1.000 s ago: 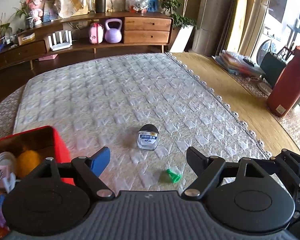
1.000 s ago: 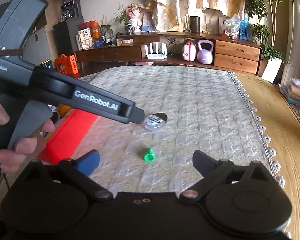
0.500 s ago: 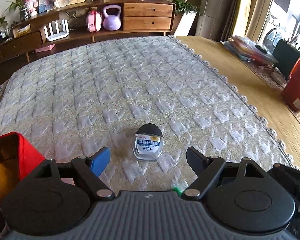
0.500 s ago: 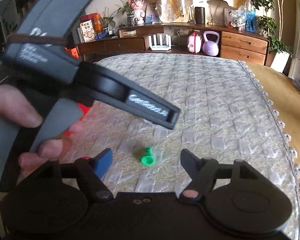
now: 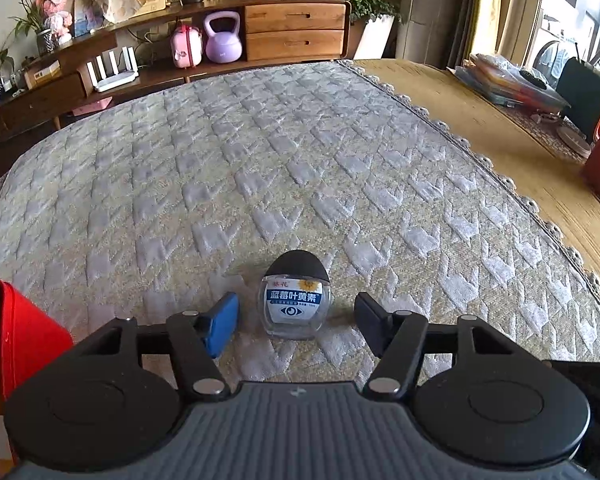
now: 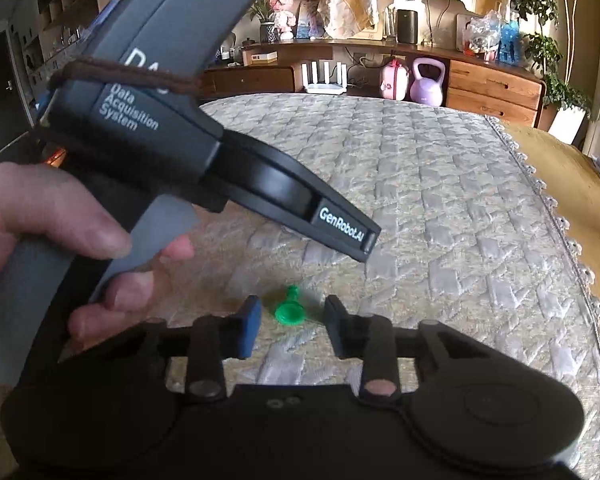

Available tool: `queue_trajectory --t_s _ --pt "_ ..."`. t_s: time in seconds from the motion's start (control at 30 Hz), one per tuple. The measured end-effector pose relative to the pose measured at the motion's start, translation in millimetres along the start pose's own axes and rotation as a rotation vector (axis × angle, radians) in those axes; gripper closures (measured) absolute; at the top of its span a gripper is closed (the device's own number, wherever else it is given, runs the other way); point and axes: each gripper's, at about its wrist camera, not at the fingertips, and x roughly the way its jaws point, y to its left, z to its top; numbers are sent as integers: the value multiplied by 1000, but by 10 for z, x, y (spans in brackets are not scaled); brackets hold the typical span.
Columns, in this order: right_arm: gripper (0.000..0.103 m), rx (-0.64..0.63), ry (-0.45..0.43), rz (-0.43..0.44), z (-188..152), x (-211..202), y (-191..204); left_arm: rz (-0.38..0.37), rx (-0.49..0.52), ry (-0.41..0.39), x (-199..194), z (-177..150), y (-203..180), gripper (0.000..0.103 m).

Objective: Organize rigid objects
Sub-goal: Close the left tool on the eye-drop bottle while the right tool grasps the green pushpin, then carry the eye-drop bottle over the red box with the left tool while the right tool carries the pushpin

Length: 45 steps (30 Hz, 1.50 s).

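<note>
The bottle was seen lying on its side on the quilt, directly between the spread fingers of the left gripper. Its long axis ran away from the camera, along the fingers, with the dark rounded cap at the far end and the clear base nearest the gripper body. A gap was left on each side of the bottle: the blue pad stood just beside its left flank, the black pad a little further off on the other side. Nothing was held. A closing across the bottle's short width was judged to be what the next move called for.

The bottle was glossy, clear and stubby, with a printed blue-and-white label; being round and smooth, it was judged liable to roll on the quilt's raised, woven weave.

To the bottle's left, the corner of a red box was visible, judged the likely destination.

The right gripper was likewise parted and empty, with a small green plastic piece lying just ahead between its fingers, untouched. The left gripper was therefore the one committed to the bottle.
</note>
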Motion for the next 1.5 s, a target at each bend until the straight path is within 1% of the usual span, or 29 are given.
queue_trajectory --t_s 0.03,0.07,0.1,0.13,0.17,0.2,0.27,0.37,0.6,0.87,1.13,1.4,1.5 --pt "76 1 -1 -6 -6 -6 -1 2 -2 -2 0 4 0 41" --pt "79 -1 0 -13 -3 -5 -8 5 -3 -6 0 7 -2 46" --pt "81 -1 0 -18 -4 -7 -15 8 -1 -10 -2 12 -5 48" --pt "82 -1 -1 -20 -16 -14 -12 13 3 -13 -4 12 -12 55" --pt "86 -2 -1 -26 -25 -22 -8 19 6 -16 -8 12 -23 63" --pt "88 -2 -1 -32 -30 -28 -8 20 8 -18 -15 14 -29 65" --pt "88 13 1 -30 -38 -48 -20 21 13 -17 -28 11 -33 65" --pt "88 45 2 -33 -52 -87 -61 42 28 -19 -63 -13 -56 65" --pt "88 95 5 -43 -29 -201 -130 42 6 -12 -230 -52 -30 65" --pt "88 137 -15 -62 43 -440 -189 33 -22 -32 -613 -105 24 65" --pt "88 131 -61 -61 121 -772 -31 6 -48 -42 -1090 -251 106 65" --pt "88 101 -104 -48 223 -1035 226 11 -56 -68 -1575 -434 219 65" --pt "88 86 -116 -40 258 -1096 346 15 -79 -82 -1738 -500 294 65"
